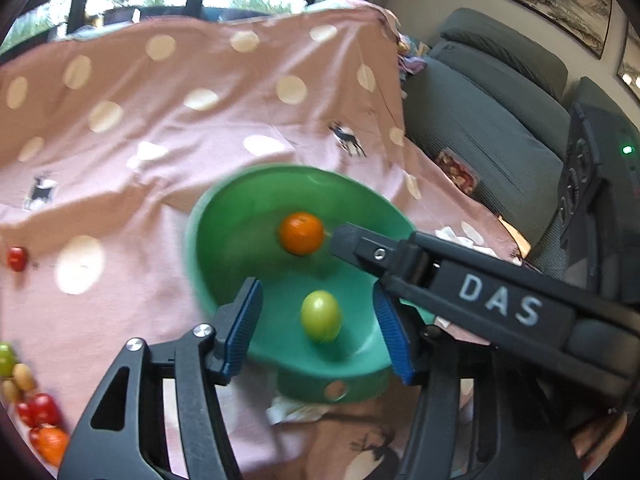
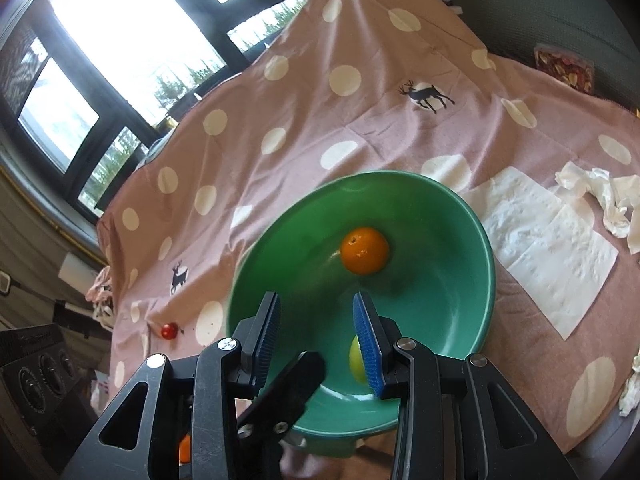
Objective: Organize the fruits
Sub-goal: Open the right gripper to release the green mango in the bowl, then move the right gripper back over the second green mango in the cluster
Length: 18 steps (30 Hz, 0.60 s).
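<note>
- Sitting on the pink polka-dot cloth (image 2: 304,128) over the table, a green bowl (image 2: 460,300) holds an orange (image 2: 365,251) and a green fruit (image 1: 321,315).
- Left claw (image 1: 318,330) hangs released over the bowl's near side, the green fruit lying loose below its pads.
- Right claw (image 2: 316,332) hovers above the bowl, jaws apart, grasping nothing.
- Left of the bowl lies a cherry tomato (image 2: 169,331); right of it, paper napkins (image 2: 548,240).
</note>
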Available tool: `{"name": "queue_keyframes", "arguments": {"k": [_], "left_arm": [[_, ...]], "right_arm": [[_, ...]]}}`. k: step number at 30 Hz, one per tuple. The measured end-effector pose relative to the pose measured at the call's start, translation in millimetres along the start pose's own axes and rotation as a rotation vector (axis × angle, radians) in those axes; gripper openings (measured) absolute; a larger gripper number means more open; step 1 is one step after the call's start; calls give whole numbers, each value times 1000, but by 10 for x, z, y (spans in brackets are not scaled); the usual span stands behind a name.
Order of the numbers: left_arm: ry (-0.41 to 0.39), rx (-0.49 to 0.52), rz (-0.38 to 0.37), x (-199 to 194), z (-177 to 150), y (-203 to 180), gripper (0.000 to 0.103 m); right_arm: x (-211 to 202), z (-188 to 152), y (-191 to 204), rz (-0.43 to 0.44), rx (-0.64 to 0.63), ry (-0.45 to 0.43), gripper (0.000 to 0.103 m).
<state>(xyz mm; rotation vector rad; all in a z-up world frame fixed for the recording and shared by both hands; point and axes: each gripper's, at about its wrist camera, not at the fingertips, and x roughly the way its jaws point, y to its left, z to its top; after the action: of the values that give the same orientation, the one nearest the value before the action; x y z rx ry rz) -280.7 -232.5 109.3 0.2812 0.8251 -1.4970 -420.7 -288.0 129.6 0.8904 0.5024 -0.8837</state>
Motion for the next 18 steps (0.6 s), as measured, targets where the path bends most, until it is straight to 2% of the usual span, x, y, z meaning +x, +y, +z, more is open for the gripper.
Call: {"name": "queue_keyframes", "arguments": {"k": [5, 8, 10, 14, 18], "left_arm": [[-57, -63, 54, -439, -14, 301, 74], [-108, -91, 139, -736, -70, 531, 77], [-133, -123, 205, -903, -139, 715, 79], [-162, -228, 312, -1090, -305, 1143, 86], [-161, -325, 379, -1142, -394, 1492, 87]], "right_arm": [[-10, -18, 175, 24, -42, -6, 44], [-11, -46, 295, 51, -69, -4, 46], [-5, -72, 393, 69, -90, -5, 55], [65, -128, 591, 80, -143, 11, 59], [196, -239, 828, 84, -225, 59, 59]]}}
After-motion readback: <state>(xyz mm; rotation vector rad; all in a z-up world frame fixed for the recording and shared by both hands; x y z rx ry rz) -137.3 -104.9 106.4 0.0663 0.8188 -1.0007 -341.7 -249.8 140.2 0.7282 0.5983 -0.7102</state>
